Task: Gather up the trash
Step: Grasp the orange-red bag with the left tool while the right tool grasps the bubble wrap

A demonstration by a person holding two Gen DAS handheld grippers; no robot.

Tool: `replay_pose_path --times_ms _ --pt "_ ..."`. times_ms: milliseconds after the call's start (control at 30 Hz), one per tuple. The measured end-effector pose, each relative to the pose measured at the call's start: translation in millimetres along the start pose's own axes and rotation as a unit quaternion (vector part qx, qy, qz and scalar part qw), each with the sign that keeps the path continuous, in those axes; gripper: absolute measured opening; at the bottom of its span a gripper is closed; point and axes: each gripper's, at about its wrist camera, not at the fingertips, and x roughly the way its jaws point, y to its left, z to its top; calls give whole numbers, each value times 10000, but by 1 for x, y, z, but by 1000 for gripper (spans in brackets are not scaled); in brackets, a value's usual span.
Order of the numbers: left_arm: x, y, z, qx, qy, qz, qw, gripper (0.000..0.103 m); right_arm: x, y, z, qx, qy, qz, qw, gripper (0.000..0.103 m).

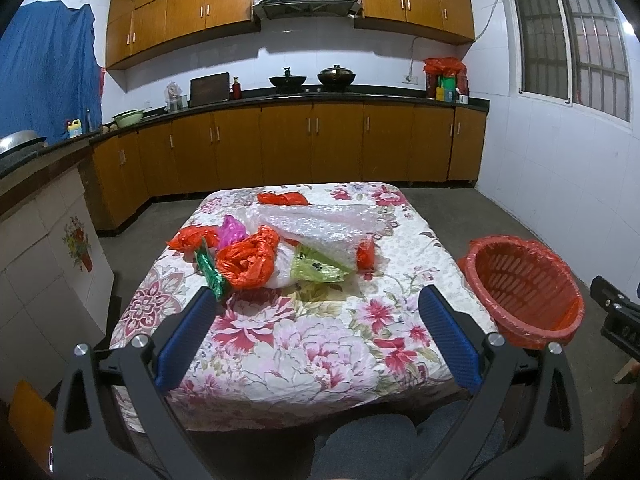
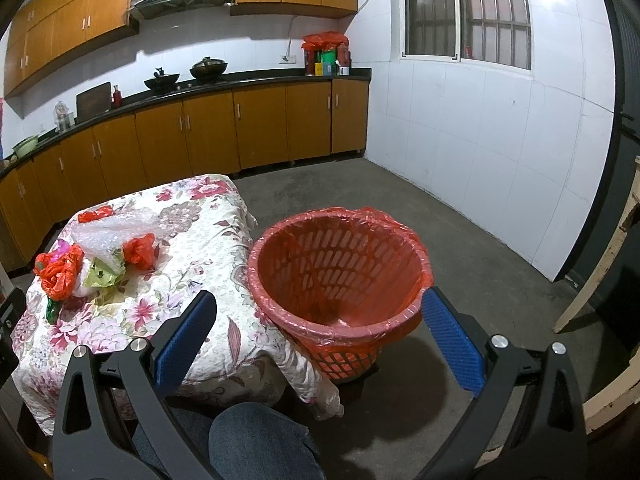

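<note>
A pile of trash lies on the floral-cloth table (image 1: 320,344): crumpled orange plastic bags (image 1: 248,260), a sheet of bubble wrap (image 1: 320,224), a yellow-green wrapper (image 1: 316,268), a green foil wrapper (image 1: 210,270) and a pink bag (image 1: 232,230). The pile also shows in the right wrist view (image 2: 96,256). A red basket lined with a red bag (image 2: 340,280) stands on the floor right of the table; it also shows in the left wrist view (image 1: 524,288). My left gripper (image 1: 316,300) is open and empty above the table's near half. My right gripper (image 2: 318,308) is open and empty, just above the basket's near rim.
Wooden kitchen cabinets and a dark counter (image 1: 320,96) with pots run along the far wall. A white tiled wall with a window (image 2: 468,12) is on the right. Grey floor lies between the table and the cabinets. My knees (image 2: 256,440) are below the grippers.
</note>
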Motion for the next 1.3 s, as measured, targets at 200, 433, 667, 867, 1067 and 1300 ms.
replay_pose_path --times_ms 200,433,667,867,1067,1300 --pt "16 27 -1 -233 120 325 9991 99 7 14 5 -108 -119 264 9995 101" --pt "39 82 -4 -700 392 756 9939 99 26 64 21 -463 -92 910 9947 101" --pt "75 124 -2 -1050 574 718 9902 99 57 115 32 -715 150 1561 9850 101" --pt "135 125 14 -949 734 460 9917 76 85 146 41 -941 220 1775 9794 100" --pt "194 133 16 -1008 1146 144 9882 62 111 175 44 -1207 298 1831 9752 100" --pt "223 129 13 -878 1279 -505 9866 40 132 204 45 -1387 387 2014 9689 100"
